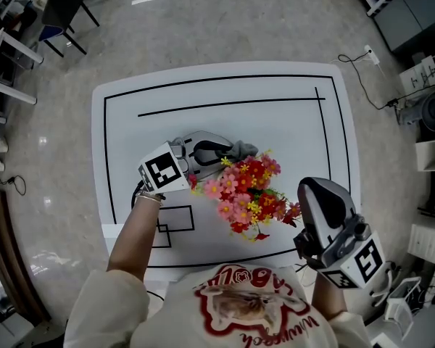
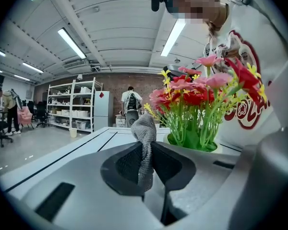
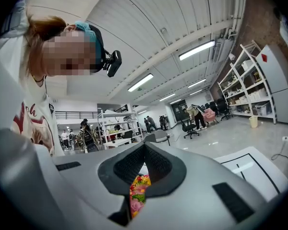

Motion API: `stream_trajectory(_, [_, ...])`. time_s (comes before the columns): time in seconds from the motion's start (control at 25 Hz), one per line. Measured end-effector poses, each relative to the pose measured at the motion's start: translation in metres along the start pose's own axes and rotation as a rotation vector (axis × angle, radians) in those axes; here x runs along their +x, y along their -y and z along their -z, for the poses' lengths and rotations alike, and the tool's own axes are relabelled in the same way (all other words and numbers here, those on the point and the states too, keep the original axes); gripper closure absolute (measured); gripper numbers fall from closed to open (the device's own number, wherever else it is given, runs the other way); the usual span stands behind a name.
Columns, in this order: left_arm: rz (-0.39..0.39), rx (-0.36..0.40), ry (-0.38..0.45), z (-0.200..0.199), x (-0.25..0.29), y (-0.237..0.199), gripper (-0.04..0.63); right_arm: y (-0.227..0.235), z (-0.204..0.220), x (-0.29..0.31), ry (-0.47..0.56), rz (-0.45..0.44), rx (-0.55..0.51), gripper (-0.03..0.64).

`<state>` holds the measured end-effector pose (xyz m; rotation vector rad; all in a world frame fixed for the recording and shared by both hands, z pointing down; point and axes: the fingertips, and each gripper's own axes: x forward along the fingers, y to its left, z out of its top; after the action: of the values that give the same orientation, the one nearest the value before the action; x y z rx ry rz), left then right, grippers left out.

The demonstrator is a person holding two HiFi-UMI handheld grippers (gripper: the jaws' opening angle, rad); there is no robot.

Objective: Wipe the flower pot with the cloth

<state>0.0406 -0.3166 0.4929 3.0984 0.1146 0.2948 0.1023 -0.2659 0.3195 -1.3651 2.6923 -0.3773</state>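
Here, in the head view, the left tongs (image 1: 219, 151) are low over the white table (image 1: 275, 85) and closed on a grey cloth (image 1: 243, 151). The cloth is just beside the red and pink flowers (image 1: 250, 194), and the blooms cover whatever they stand in. The right tongs (image 1: 308, 194) hang at the other side of the flowers, near them but apart. In the left gripper view, the cloth is pinched tight between the pads and sticks up as a twisted tip. Only a pale edge of the flower pot (image 2: 222, 150) shows under the green leaves, near the tongs and a little to the right. In the right gripper view, the tongs are together with nothing in them, and the flowers show through the slit below. The wiping seems not yet begun. To do it well, I think the cloth must go lower, under the leaves, and press flat on the pot wall, while the right tongs steady the pot so it does not slide or tip.
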Motion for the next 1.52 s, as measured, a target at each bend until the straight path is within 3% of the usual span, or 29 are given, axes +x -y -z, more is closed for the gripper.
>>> stream_trajectory(0.88, [-0.057,-0.036,-0.111,0.023,-0.017,0.004,0.541,-0.013,-0.016,-0.024,0.045,0.000,-0.018,0.618])
stream_trajectory(1.12, [-0.128,0.016,-0.216,0.034,-0.020,0.006,0.541,-0.018,-0.019,-0.034,0.057,0.006,-0.029,0.618])
stream_trajectory(1.52, [-0.171,-0.023,-0.217,0.038,-0.029,0.011,0.541,-0.028,-0.026,-0.046,0.072,-0.007,-0.049,0.618])
